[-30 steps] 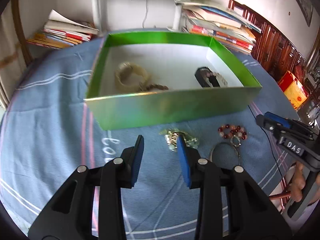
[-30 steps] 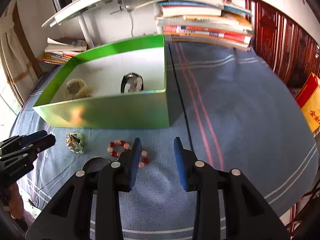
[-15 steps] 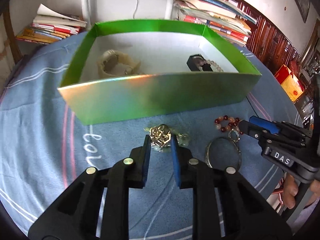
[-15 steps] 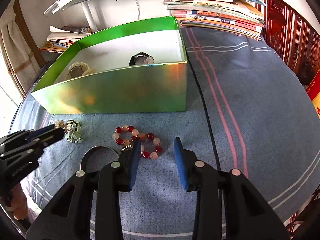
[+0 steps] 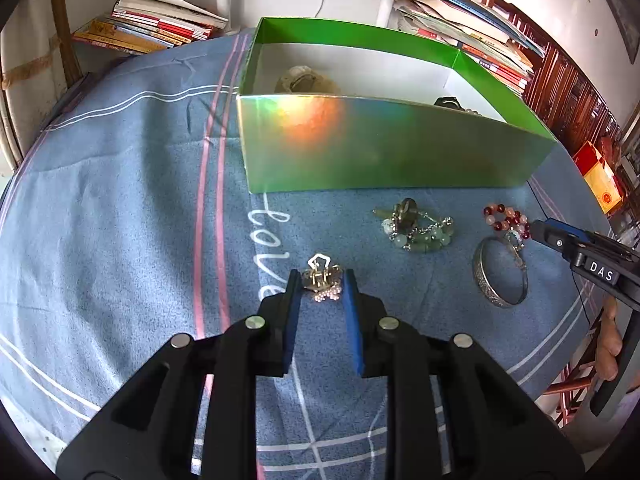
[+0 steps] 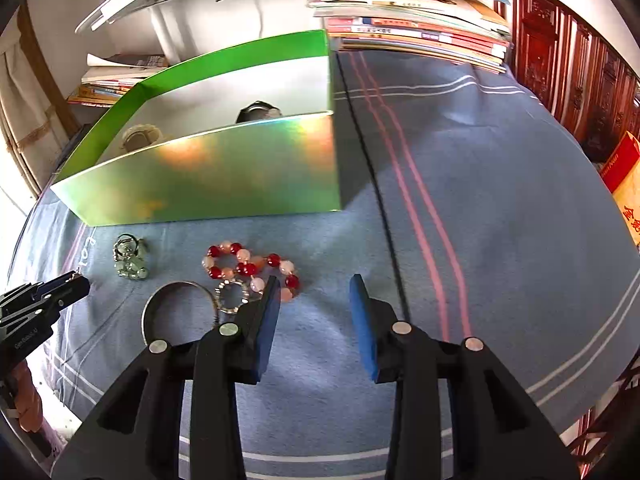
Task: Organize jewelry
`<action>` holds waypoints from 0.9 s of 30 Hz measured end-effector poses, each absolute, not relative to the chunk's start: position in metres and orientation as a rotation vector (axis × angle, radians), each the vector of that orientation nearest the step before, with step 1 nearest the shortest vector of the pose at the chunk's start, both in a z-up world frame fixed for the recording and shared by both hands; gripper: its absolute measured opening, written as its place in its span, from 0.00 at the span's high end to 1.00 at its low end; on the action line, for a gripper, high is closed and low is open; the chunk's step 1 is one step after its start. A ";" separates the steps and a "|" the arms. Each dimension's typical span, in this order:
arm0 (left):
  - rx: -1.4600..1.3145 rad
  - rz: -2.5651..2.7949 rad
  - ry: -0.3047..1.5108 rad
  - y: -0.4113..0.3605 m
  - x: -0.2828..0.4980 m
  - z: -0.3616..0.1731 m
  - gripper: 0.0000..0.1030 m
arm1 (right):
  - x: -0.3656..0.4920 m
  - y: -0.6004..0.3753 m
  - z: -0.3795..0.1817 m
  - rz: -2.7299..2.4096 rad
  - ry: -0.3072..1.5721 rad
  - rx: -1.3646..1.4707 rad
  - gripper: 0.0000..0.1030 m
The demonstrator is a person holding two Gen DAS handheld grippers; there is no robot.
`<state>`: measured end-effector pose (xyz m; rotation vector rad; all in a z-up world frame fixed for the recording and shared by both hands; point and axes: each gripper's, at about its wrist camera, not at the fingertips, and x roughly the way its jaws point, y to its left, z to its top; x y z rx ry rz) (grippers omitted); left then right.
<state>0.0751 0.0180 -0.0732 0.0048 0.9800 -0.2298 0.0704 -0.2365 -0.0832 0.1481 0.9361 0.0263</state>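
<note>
While the left claw (image 5: 320, 284) is clamped on a small gold charm (image 5: 321, 278), lifted just off the blue surface (image 5: 120, 220), the step looks like carrying it to the green box (image 5: 380, 152); next, raise it over the near wall and release. Right of it lie a jade bracelet (image 5: 416, 230), bangle (image 5: 498, 276) and red beads (image 6: 248, 266). The right claw (image 6: 314, 292) hovers apart, empty.

We see a glossy green box (image 5: 384, 148) with a white inside; the cloth (image 5: 120, 208) is blue, striped pink and white. The bead bracelet (image 6: 250, 266) mixes red and pale pink; the bangle (image 5: 498, 276) is silver.
</note>
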 end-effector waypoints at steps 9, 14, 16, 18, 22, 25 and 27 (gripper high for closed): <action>0.001 -0.228 0.962 0.020 0.072 -0.069 0.39 | 0.057 -0.230 -0.075 0.100 0.920 0.144 0.58; 0.018 -0.234 0.971 0.014 0.071 -0.072 0.37 | 0.049 -0.193 -0.072 0.235 0.916 0.087 0.52; 0.023 -0.239 0.976 0.011 0.071 -0.074 0.34 | 0.048 -0.176 -0.073 0.283 0.919 0.054 0.44; 0.028 -0.238 0.982 0.009 0.071 -0.076 0.34 | 0.048 -0.162 -0.077 0.297 0.926 0.019 0.44; 0.045 -0.238 0.976 0.006 0.069 -0.077 0.33 | 0.048 -0.145 -0.083 0.304 0.927 -0.035 0.50; 0.044 -0.242 0.973 0.005 0.069 -0.077 0.33 | 0.047 -0.142 -0.086 0.261 0.913 -0.080 0.68; 0.036 -0.245 0.970 0.006 0.069 -0.077 0.33 | 0.048 -0.147 -0.085 0.240 0.917 -0.075 0.83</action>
